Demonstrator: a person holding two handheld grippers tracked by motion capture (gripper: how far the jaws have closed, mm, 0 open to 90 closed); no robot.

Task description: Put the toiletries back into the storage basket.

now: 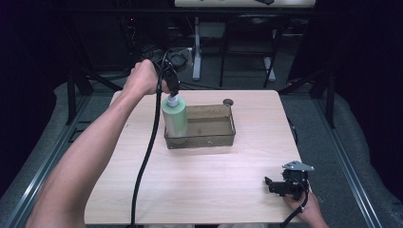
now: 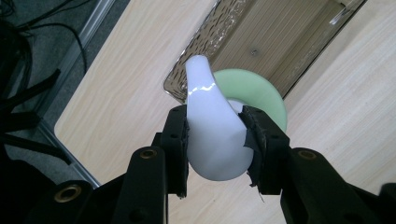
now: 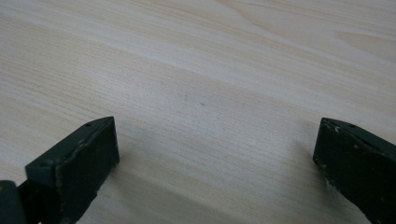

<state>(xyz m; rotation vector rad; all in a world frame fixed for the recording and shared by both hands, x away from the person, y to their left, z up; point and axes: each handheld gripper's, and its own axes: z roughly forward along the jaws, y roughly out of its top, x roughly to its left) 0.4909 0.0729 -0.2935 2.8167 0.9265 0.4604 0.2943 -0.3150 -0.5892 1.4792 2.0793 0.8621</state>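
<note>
1. Left fingers (image 2: 215, 140) are clamped on the white pump head (image 2: 210, 126) of a green bottle (image 1: 175, 118), one pad on each side.
2. Bottle stands upright at the left end of a clear tray (image 1: 223, 137) on the wooden surface (image 1: 199, 175); no readable label or writing.
3. Right fingers (image 3: 217, 163) stand wide apart, holding nothing, just above bare surface near its right front corner.

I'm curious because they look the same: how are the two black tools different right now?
The left tool is shut on the green bottle's white pump top; the right tool is open with nothing between its jaws. The left is raised over the clear bin; the right sits low near the table's corner. Both have black jaws.
</note>
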